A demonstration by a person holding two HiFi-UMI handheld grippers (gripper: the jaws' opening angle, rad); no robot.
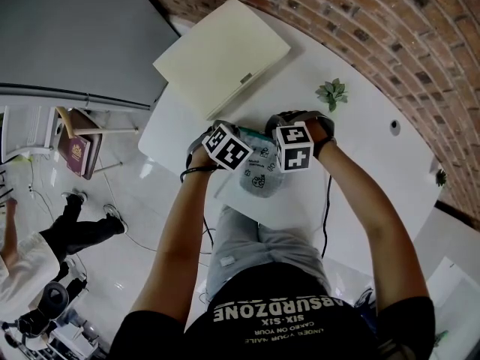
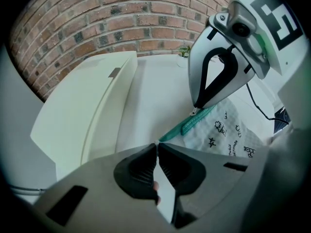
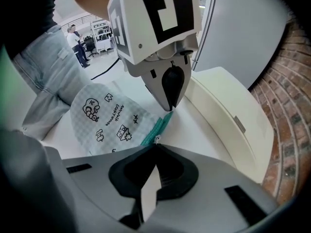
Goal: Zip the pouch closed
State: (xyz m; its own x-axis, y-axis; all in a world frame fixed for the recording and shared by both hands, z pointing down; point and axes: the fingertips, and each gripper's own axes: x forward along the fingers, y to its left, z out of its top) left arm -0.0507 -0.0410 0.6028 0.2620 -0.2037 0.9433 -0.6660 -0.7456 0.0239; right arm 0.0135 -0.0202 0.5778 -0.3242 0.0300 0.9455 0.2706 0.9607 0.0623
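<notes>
- Pouch (image 1: pixel 259 177) lies near the table's (image 1: pixel 360 148) front edge.
- Left gripper (image 2: pixel 156 144) clamps the teal zip (image 2: pixel 194 123) end.
- Right gripper (image 3: pixel 155 142) is closed on the pull (image 3: pixel 156 139).
- Cream case (image 1: pixel 221 55) behind; bare table rightward.

Lab workspace; brick wall (image 1: pixel 360 21), white table (image 1: pixel 367 137), equipment racks (image 3: pixel 101 30)

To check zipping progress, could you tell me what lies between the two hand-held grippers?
The teal zipper, running from the left hand-held gripper to the right hand-held gripper, seen in the left gripper view.
</notes>
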